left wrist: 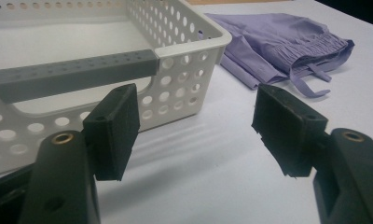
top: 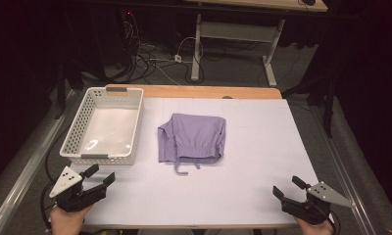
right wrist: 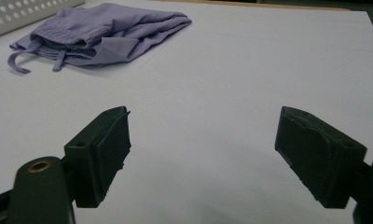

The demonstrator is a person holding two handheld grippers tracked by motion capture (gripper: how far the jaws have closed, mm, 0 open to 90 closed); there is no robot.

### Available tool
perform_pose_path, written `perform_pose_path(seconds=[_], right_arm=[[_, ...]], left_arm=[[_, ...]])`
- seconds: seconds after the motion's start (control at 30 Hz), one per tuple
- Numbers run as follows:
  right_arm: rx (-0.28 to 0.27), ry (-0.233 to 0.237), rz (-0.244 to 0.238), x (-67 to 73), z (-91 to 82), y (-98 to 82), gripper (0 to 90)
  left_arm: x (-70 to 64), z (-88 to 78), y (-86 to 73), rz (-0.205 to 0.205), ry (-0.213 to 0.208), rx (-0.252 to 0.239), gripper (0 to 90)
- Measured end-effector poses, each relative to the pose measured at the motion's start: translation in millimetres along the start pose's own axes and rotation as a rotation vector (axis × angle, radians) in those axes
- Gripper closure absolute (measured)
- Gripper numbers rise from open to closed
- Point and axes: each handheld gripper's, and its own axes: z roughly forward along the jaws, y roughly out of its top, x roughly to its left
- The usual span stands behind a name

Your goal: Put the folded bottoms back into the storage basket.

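Note:
A folded lilac garment (top: 192,138) with a drawstring lies in the middle of the white table cover (top: 253,161). It also lies far right in the left gripper view (left wrist: 287,42) and far left in the right gripper view (right wrist: 100,30). My left gripper (top: 100,175) rests at the near left corner, open, nothing between its jaws (left wrist: 196,128). At the near right corner my right gripper (top: 287,187) stands open and empty (right wrist: 203,154). Both are well short of the garment.
A white perforated basket (top: 76,128) with grey handles stands empty at the left, just beyond my left gripper (left wrist: 184,74). A wooden table edge (top: 194,91) runs along the back. Beyond it are desk legs and cables on the floor.

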Motion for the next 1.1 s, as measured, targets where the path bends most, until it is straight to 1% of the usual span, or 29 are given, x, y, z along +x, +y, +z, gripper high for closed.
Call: perform_pose_path(seconds=[0.17, 0.43, 0.6, 0.93, 1.0, 1.1], right_arm=[[0.004, 0.005, 0.017, -1.8, 1.1, -0.4, 18.8], [0.013, 0.006, 0.009, -0.7, 1.6, -0.6, 18.8], [0.015, 0.006, 0.01, -0.9, 2.2, -0.6, 18.9], [0.012, -0.001, 0.006, 0.4, 1.6, -0.1, 18.9], [0.007, -0.003, 0.003, 0.8, 0.9, 0.1, 19.0], [0.009, -0.008, 0.003, 1.1, 0.9, 0.0, 19.0]], left_arm=[[-1.2, 1.3, 0.5, 0.013, -0.001, 0.005, 30.2], [-3.6, 2.3, 0.8, 0.031, 0.013, 0.015, 30.2], [-5.6, 3.4, 1.3, 0.04, -0.002, 0.016, 30.2], [-11.5, 4.0, 3.5, 0.074, -0.013, 0.004, 30.2], [-13.3, 4.5, 4.2, 0.069, -0.024, -0.002, 30.2], [-17.5, 6.3, 5.6, 0.085, -0.033, -0.004, 30.2]])
